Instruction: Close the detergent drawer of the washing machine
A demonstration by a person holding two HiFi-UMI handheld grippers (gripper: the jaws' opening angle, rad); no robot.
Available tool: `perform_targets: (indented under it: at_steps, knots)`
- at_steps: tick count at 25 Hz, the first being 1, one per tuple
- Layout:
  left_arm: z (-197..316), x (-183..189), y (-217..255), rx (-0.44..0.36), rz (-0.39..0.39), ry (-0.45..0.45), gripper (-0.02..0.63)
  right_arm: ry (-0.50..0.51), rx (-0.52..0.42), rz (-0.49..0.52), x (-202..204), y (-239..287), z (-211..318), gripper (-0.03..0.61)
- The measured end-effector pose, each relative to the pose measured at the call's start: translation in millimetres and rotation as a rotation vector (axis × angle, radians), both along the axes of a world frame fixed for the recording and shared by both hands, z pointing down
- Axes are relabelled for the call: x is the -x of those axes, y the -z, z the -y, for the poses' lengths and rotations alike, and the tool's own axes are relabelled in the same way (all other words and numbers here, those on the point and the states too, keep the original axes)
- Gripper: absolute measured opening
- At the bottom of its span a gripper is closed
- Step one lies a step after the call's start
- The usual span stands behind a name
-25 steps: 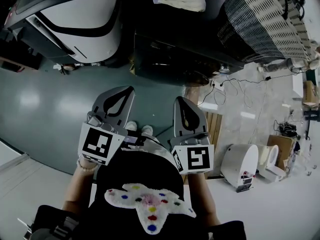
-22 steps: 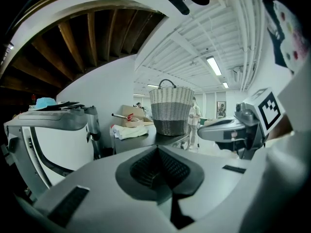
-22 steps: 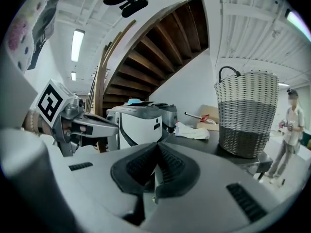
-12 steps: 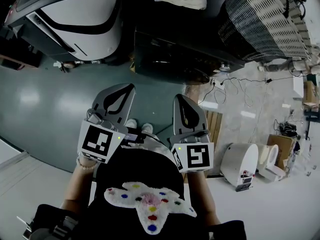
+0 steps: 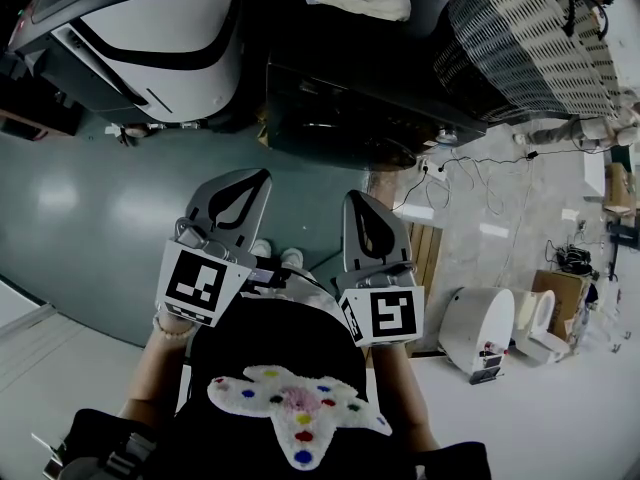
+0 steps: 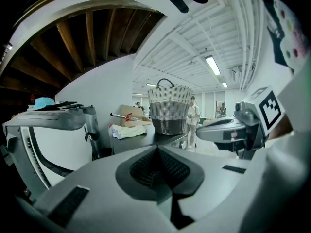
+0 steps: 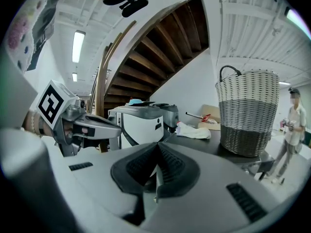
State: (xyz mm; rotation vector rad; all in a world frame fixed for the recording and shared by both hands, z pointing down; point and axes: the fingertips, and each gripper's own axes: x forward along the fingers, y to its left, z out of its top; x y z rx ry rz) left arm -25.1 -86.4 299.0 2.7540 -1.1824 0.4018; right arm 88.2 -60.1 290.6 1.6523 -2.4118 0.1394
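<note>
Plainly, the person is standing back from the washing machine [image 5: 150,38], holding the left gripper [image 5: 255,180] and the right gripper [image 5: 358,200] side by side, close to the body and well apart from the machine. The right one is pointing more at the black table [image 5: 330,118] just to the right of the machine. Each gripper's jaws are pressing together with nothing between them.

The detergent drawer belongs on that machine, but no view is showing whether it is pushed in or standing out. So the scene is fitting two stages: hands waiting short of an open drawer, or hands resting away from a drawer already home. If it is standing out, closing it is calling for a step up to the machine and a straight, flat push on the drawer's front — shut jaws would be serving well for that.
</note>
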Motion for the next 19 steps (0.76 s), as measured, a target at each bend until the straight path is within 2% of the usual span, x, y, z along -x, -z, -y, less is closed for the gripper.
perform_targets:
  at_steps: [19]
  knots:
    - [0.9, -1.5, -4.5, 0.010, 0.005, 0.004, 0.009, 0.007, 0.006, -0.015, -1.0, -2.9, 1.9, 0.003]
